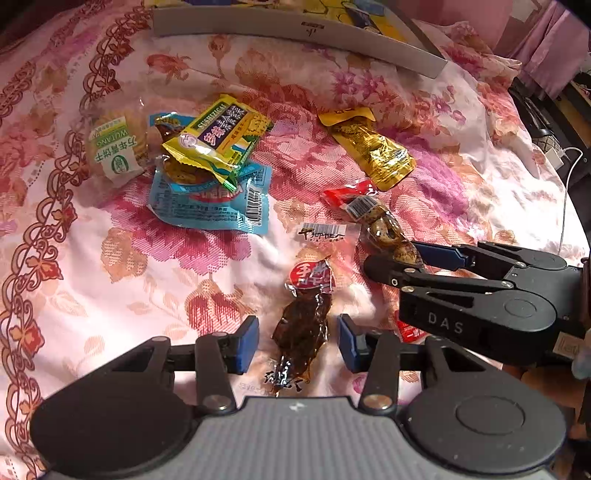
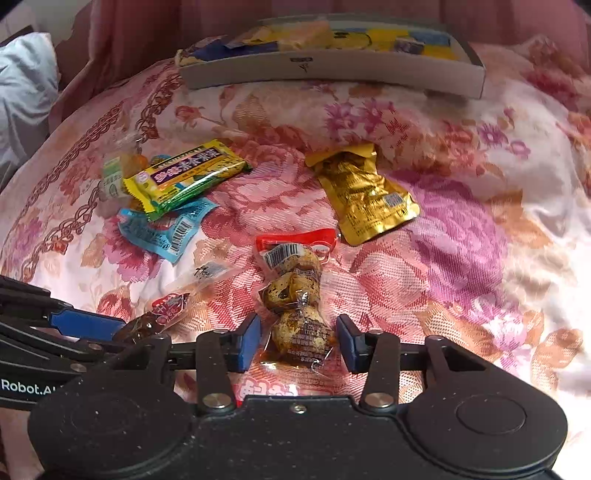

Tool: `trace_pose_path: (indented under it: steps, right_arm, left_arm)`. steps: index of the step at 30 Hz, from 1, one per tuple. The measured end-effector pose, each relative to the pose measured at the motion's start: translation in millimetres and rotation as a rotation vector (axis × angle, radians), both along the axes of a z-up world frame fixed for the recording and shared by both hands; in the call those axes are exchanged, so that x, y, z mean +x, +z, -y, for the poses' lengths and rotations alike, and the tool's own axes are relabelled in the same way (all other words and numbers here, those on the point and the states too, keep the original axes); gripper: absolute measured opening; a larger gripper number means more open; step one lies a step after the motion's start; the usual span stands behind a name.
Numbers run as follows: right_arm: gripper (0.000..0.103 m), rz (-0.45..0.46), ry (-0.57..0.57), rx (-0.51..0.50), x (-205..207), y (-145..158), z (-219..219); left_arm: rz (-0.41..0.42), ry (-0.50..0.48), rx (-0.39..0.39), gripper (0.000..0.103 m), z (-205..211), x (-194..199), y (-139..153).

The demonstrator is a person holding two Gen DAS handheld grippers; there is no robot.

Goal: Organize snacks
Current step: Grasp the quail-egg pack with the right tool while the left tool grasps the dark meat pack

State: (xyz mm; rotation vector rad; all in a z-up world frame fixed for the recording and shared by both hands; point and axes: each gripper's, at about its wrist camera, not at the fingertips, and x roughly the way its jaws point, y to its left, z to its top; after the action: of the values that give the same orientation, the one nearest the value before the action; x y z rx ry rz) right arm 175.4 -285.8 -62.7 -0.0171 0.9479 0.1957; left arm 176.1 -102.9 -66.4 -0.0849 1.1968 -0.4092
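A clear pack of dark brown snack [image 1: 303, 325] with a red label lies on the floral bedspread, between the blue pads of my left gripper [image 1: 297, 343]. That gripper is open and its pads stand just off the pack's sides. A clear pack of speckled quail eggs [image 2: 299, 314] with a red top lies just to the right. My right gripper [image 2: 298, 341] is open and straddles the egg pack's near end without touching it. In the left wrist view the right gripper [image 1: 395, 256] reaches in from the right.
A yellow-green bar [image 1: 218, 136] lies on a blue pack [image 1: 214, 203] beside a green-labelled biscuit pack [image 1: 114, 147]. A gold pouch [image 1: 373, 151] lies further right. A grey box [image 1: 295, 29] holding snacks sits at the far edge. A white cable [image 1: 565, 192] hangs off the bed's right side.
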Motion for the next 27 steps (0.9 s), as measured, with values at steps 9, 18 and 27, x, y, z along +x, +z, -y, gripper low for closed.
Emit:
trace_pose_path:
  steps: [9,18,27]
  right_arm:
    - [0.045,0.101,-0.018,-0.001,-9.4,14.0,1.8]
    - [0.045,0.246,-0.073,0.06,-15.1,34.4,15.8]
    - [0.045,0.463,-0.137,0.053,-7.8,58.6,28.4]
  left_arm:
    - [0.109,-0.025,0.047,0.048,6.3,-11.6,17.5]
    - [0.269,0.003,0.06,0.048,10.0,-8.0,40.4]
    - [0.457,0.058,0.048,0.049,26.4,19.0,72.2]
